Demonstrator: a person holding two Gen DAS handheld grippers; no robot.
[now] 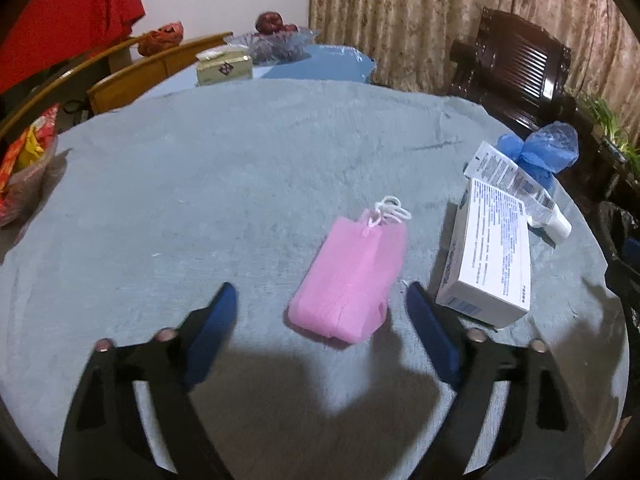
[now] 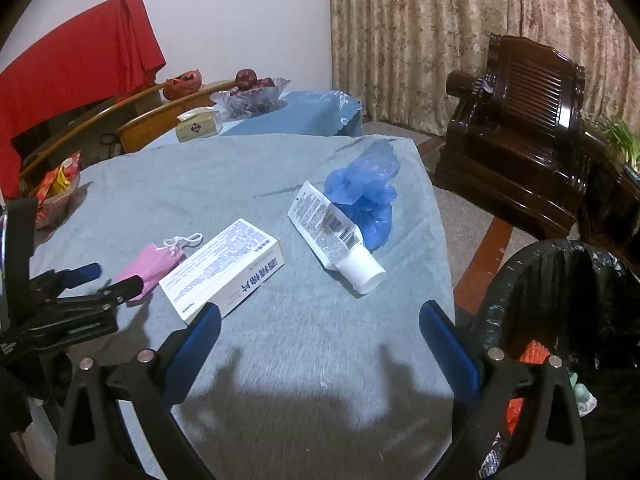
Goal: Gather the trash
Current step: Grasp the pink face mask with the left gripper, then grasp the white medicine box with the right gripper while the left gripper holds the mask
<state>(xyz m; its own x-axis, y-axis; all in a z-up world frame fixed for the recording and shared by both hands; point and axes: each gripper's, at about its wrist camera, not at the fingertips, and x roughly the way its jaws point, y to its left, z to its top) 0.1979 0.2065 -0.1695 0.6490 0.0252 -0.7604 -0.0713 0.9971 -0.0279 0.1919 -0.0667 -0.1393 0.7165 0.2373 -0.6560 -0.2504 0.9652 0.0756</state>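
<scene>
Grey-clothed table (image 1: pixel 200 184), trash spread toward its right edge.
Pink mask (image 1: pixel 348 276) between left gripper's (image 1: pixel 320 304) released jaws; box (image 2: pixel 224 266), tube (image 2: pixel 334 236), blue bag (image 2: pixel 366 188) near edge; right gripper (image 2: pixel 320 320) released; lined bin (image 2: pixel 560 300) alongside.

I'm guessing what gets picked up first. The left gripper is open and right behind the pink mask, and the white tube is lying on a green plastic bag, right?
Nearly. The plastic bag under the white tube is blue, not green, as the right wrist view shows. The rest holds: the left gripper is open, right behind the pink mask.
</scene>
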